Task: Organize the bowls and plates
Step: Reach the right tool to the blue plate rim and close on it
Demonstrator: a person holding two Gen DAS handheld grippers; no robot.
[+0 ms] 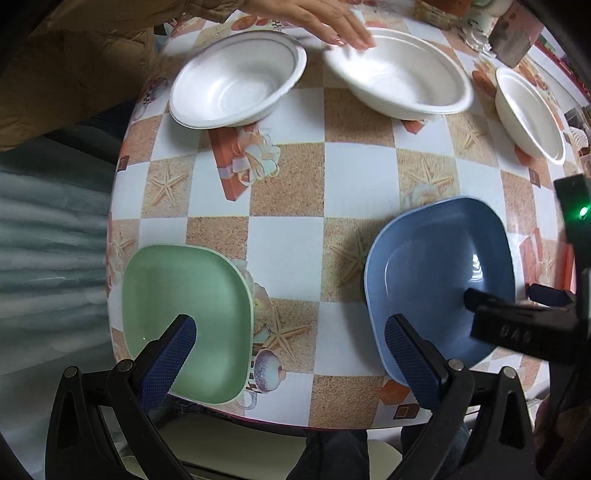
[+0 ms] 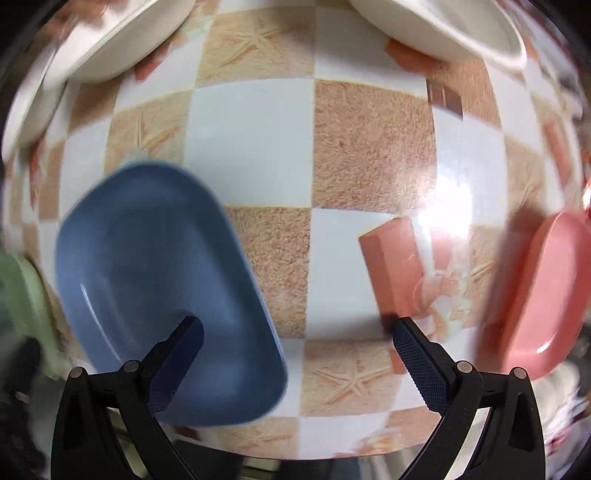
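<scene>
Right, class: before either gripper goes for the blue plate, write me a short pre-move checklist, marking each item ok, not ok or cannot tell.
1. Left gripper open: ok, fingers wide apart, nothing between them.
2. Right gripper open: ok, nothing held.
3. Blue plate free to take: ok, it lies alone on the table, nothing stacked in it.
4. Green plate apart from the blue one: ok, bare cloth between them.
5. Workspace free of people: not ok, a hand rests at the middle white bowl.
6. Right-wrist view sharp enough to aim: not ok, the pink plate is blurred.
</scene>
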